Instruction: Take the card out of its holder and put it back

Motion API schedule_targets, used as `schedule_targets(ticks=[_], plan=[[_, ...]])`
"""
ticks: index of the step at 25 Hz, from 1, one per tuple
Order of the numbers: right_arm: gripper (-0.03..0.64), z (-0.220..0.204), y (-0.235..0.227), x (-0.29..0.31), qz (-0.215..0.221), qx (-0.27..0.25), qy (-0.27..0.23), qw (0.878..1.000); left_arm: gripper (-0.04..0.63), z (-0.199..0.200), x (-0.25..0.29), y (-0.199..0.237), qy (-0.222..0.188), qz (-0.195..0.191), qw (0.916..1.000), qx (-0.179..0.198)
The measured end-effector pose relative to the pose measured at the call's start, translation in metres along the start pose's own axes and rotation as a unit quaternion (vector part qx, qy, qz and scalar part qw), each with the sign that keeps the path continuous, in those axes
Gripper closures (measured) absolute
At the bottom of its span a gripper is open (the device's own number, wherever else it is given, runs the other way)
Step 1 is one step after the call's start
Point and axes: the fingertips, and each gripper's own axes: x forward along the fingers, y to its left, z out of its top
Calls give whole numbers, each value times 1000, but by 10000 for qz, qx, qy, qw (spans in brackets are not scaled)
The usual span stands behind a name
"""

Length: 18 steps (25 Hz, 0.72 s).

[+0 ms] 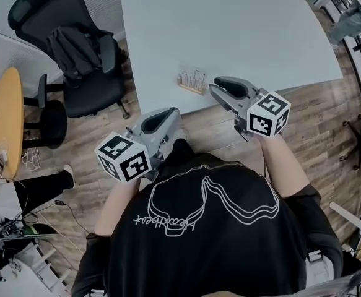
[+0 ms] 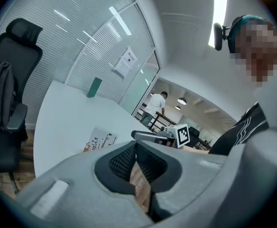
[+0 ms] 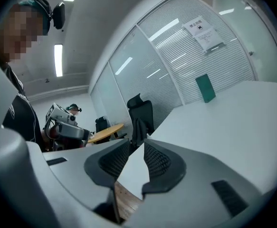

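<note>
A small wooden card holder [image 1: 192, 81] with clear upright cards stands at the near edge of the white table [image 1: 230, 23]. It also shows in the left gripper view as a pale card on a wood base [image 2: 99, 141]. My right gripper [image 1: 217, 83] hangs just right of the holder at the table edge; its jaws stand apart with nothing between them [image 3: 137, 148]. My left gripper [image 1: 169, 113] is below the table edge, over the wood floor, apart from the holder. Its jaws meet at the tips with nothing held [image 2: 136, 146].
A black office chair [image 1: 75, 48] with a jacket on it stands left of the table. Beside it is a round wooden table [image 1: 7, 119], and a seated person's leg [image 1: 41, 190] shows at the lower left. A green item [image 3: 205, 88] stands far across the table.
</note>
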Motion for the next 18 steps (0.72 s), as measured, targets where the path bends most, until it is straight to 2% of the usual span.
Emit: schedule_targets(ticks=[3, 7, 12, 18], plan=[[512, -3, -20, 12, -215, -151, 36, 9996, 583, 3, 6, 15, 134, 16, 9999, 62], [492, -14, -37, 28, -313, -588, 286, 9974, 583, 1, 13, 35, 244, 34, 9996, -111], [493, -31, -45, 46, -229, -457, 504, 9974, 583, -6, 14, 51, 361, 51, 9988, -342], [515, -34, -47, 61, -99, -606, 263, 9978, 583, -15, 15, 68, 409, 113, 9973, -606]])
